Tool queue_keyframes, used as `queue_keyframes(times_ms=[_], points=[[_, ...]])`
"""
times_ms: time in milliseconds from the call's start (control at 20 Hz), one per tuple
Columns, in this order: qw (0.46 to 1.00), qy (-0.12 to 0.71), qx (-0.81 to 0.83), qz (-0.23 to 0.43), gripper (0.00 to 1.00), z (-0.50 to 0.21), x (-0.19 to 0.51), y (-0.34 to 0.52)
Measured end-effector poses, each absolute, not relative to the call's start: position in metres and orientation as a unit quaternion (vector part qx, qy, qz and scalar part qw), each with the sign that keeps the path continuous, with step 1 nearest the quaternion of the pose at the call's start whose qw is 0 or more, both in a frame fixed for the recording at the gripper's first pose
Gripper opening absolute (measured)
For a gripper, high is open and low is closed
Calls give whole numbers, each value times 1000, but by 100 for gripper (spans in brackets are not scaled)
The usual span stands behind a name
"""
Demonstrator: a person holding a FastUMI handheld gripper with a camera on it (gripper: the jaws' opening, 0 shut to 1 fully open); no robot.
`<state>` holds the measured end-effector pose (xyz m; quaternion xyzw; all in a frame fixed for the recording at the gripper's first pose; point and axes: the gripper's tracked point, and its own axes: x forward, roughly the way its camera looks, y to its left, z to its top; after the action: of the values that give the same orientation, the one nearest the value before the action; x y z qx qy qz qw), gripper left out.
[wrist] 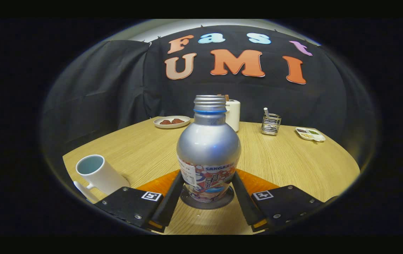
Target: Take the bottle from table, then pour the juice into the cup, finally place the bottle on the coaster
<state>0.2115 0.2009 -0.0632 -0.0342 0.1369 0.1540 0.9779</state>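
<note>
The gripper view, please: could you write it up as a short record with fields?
bottle: silver bottle, upright, cap off, between the fingers
base: on a dark coaster over an orange mat
claw: claw, a finger at each side of the bottle's label; contact cannot be told
cup: white cup, left of the bottle, upright
table: wooden table
far side: plate, rack, dish

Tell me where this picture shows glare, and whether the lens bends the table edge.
In the gripper view, soft glare lies on the silver bottle's shoulder, held between the gripper fingers; the fisheye lens curves the wooden table's edge; the far plate stays sharp.
</note>
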Motion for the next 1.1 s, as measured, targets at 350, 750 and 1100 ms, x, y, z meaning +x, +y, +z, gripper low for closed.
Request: queue_keyframes(times_ms=[350,750,1100], points=[[975,158,-31,155,82,-85,208,200],[975,147,-30,164,97,-72,191,198],[980,121,-9,159,98,-37,157,169]])
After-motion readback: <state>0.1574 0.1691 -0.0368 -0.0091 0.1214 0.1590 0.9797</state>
